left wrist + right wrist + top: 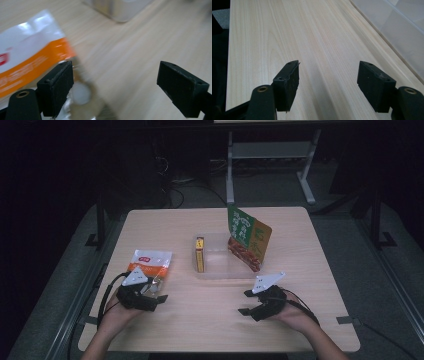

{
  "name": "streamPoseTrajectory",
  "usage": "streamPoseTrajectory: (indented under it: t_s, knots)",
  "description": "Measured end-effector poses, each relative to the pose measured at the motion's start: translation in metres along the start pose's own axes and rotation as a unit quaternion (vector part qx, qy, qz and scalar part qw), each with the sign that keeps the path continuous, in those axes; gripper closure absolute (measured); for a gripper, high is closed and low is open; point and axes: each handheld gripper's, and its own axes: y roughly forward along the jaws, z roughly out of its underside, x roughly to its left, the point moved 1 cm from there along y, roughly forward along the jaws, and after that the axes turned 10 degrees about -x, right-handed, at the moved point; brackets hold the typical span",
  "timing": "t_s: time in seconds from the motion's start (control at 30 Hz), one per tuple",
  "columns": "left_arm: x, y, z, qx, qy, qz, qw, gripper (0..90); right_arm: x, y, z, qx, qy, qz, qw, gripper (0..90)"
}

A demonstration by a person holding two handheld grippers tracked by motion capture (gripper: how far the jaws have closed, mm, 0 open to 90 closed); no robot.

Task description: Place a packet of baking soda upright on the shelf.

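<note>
The white and orange snack pouch (149, 263) lies flat on the left part of the table (210, 320), a white top half, an orange band across the middle and a clear lower end through which pale contents show. My left gripper (159, 295) sits right at its near corner with the jaws spread wide; in the left gripper view the pouch (27, 62) is blurred, and one jaw lies over its clear lower end while the other stands out over bare wood, so nothing is clamped between them. My right gripper (246, 302) rests low over the near right part of the table, well apart from the pouch, and its jaws too are wide apart with bare wood between them. Beyond both grippers, at mid-table, stands a clear plastic tray (217, 270) holding a narrow yellow box (200, 254) on its left side and a tall green and orange bag (247, 240) leaning at its right end; the tray wall (397, 30) shows at the upper right of the right gripper view. The tabletop is pale wood with fine straight grain. Around it the room is dark, with grey flooring, loose cables and the legs of a white frame (270, 165) behind the table.
</note>
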Motion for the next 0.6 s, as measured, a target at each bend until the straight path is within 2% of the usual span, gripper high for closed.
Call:
streamPoseTrajectory:
  t_s: [0.1,0.13,0.2,0.23,0.33,0.43,0.6]
  knots:
    - [0.016,-0.005,0.002,-0.005,-0.025,-0.038,0.9989,13.3,-0.001,-0.001,0.0,0.001,-0.008,0.003,1.0,33.5]
    - [0.022,-0.007,0.003,-0.003,-0.035,-0.053,0.998,13.4,-0.001,-0.001,0.0,0.001,-0.005,0.003,1.0,33.5]
    - [0.033,-0.011,0.006,-0.005,-0.043,-0.075,0.9962,13.6,0.0,0.0,0.0,0.0,0.0,0.002,1.0,33.5]
    - [0.04,-0.012,0.008,0.002,-0.046,-0.09,0.9949,13.6,0.0,0.0,0.0,0.001,-0.003,0.002,1.0,33.5]
    - [0.056,-0.016,0.016,0.011,-0.064,-0.111,0.9917,13.8,-0.001,0.0,0.001,0.003,-0.013,0.003,0.9999,33.5]
    - [0.067,-0.016,0.023,0.017,-0.09,-0.123,0.9882,14.0,0.0,0.0,0.0,0.001,-0.003,0.003,1.0,33.5]
    - [0.077,-0.005,0.032,0.044,-0.121,-0.12,0.9844,14.0,0.0,0.0,0.0,0.001,-0.003,0.003,1.0,33.5]
